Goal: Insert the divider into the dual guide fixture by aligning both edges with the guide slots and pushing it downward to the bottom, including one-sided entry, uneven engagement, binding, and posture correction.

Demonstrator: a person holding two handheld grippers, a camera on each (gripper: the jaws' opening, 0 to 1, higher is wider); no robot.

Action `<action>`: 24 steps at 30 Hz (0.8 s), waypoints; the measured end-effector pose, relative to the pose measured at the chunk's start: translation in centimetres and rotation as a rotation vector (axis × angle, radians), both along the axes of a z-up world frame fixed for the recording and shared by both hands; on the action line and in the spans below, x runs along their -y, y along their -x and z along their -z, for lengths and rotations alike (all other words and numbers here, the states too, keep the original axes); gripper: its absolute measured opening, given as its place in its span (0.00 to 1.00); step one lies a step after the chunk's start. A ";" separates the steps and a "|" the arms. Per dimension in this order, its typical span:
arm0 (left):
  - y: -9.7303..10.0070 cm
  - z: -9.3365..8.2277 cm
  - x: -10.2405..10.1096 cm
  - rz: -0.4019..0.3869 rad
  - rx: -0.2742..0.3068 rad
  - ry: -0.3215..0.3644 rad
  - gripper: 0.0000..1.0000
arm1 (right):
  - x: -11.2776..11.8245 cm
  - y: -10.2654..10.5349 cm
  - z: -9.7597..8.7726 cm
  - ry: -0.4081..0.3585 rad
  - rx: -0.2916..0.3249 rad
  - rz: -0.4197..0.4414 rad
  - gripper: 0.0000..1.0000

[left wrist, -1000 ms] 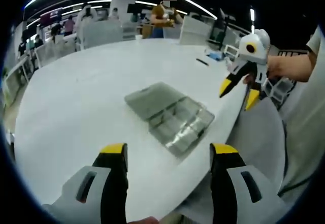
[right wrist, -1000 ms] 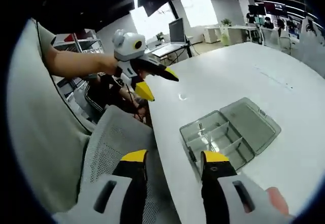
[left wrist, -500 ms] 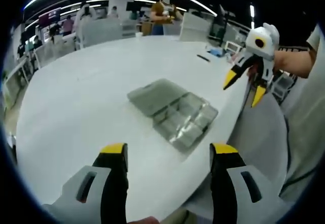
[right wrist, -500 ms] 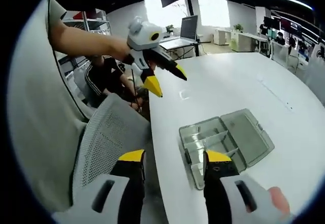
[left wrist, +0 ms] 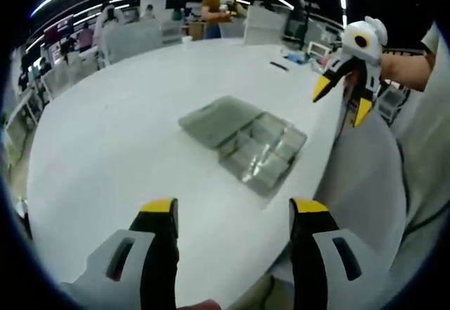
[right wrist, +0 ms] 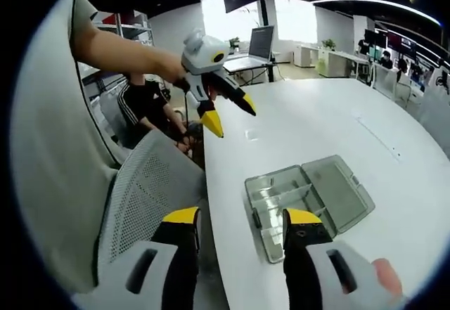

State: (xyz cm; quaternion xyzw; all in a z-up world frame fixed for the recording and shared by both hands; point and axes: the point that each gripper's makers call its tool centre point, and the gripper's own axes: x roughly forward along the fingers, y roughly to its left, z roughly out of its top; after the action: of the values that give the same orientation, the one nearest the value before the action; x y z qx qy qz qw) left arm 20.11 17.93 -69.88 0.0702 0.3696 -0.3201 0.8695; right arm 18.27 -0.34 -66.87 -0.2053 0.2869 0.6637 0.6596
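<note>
A clear plastic compartment box point(left wrist: 242, 141) lies open on the white table point(left wrist: 119, 127) near its edge, lid flat beside the tray. Thin partitions point(right wrist: 281, 196) stand inside the box point(right wrist: 309, 197). My left gripper point(left wrist: 233, 208) hovers open above the table, short of the box, with nothing between its yellow-tipped jaws. In the right gripper view the left gripper point(right wrist: 230, 113) hangs in the air beyond the table edge. My right gripper point(right wrist: 242, 216) is open and holds nothing, near the box's corner. A hand holds the right gripper point(left wrist: 348, 88) up at the right of the left gripper view.
A grey mesh chair point(right wrist: 148, 197) stands against the table edge point(right wrist: 211, 204) below both grippers. A dark pen point(left wrist: 280, 66) lies far across the table. Desks, monitors and people are in the background.
Both views have shifted a little with the hands. The right gripper has risen slightly in the left gripper view. The box lies where it was, and both grippers stay open.
</note>
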 end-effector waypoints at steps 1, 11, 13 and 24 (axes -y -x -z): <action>0.0 0.1 -0.1 0.005 -0.001 -0.008 0.62 | 0.0 0.0 0.1 0.002 0.001 0.000 0.44; -0.2 1.0 -2.3 0.028 -0.010 -0.057 0.59 | 0.5 0.2 0.9 0.022 0.002 0.012 0.44; -0.2 1.1 -2.7 0.025 -0.010 -0.063 0.58 | 0.5 0.3 1.0 0.022 -0.005 0.015 0.44; -0.1 2.2 -4.4 0.059 -0.012 -0.116 0.56 | 1.0 0.3 2.3 0.039 -0.013 0.036 0.45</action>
State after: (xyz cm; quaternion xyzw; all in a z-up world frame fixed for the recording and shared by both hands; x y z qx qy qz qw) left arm 20.23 22.29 -72.04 0.1294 0.3904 -0.3240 0.8520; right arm 17.94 -1.39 -69.17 -0.2085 0.3077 0.6472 0.6656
